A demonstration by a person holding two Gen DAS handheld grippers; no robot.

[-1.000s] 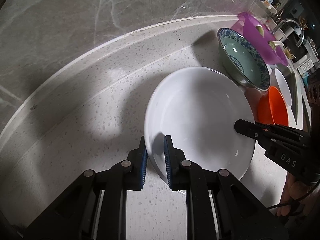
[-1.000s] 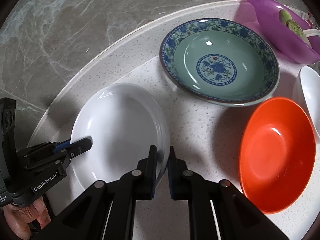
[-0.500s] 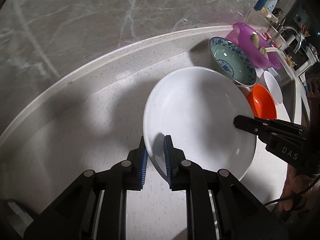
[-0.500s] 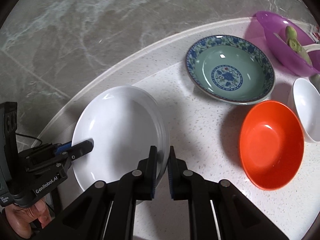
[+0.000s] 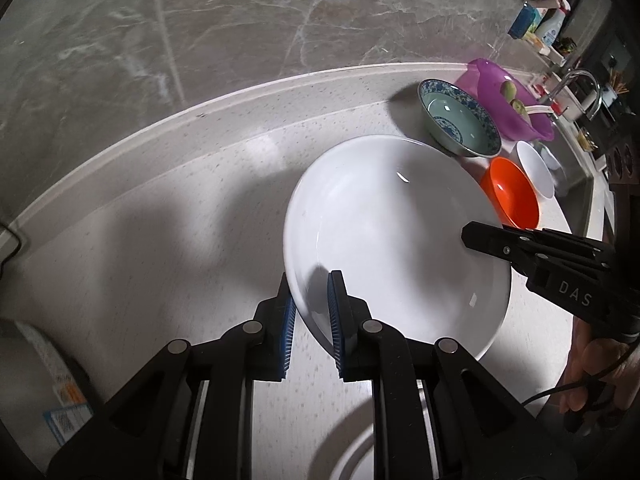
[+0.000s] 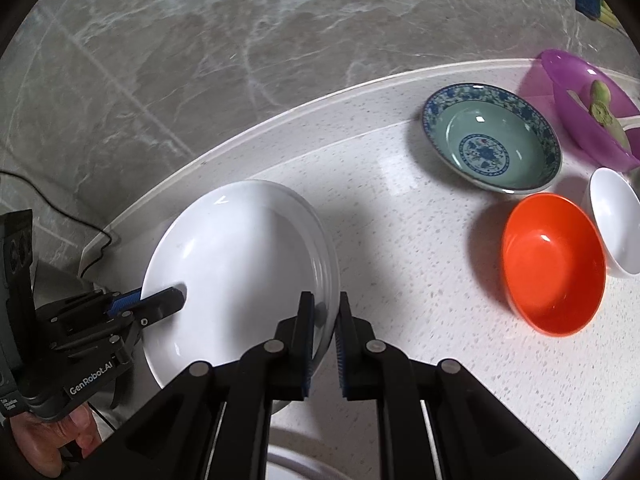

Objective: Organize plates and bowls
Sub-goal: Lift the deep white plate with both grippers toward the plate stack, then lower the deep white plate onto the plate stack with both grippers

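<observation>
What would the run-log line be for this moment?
held: white plate | left claw: shut on rim | right claw: shut on opposite rim | plate: off counter | untouched: orange bowl, blue-patterned bowl

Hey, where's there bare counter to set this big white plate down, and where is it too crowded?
Free: the speckled counter between the white plate and the blue-rimmed dish, and the stretch left of the plate along the counter's raised back edge. Crowded: the right end, where the orange bowl, small white bowl and purple bowl cluster.
</observation>
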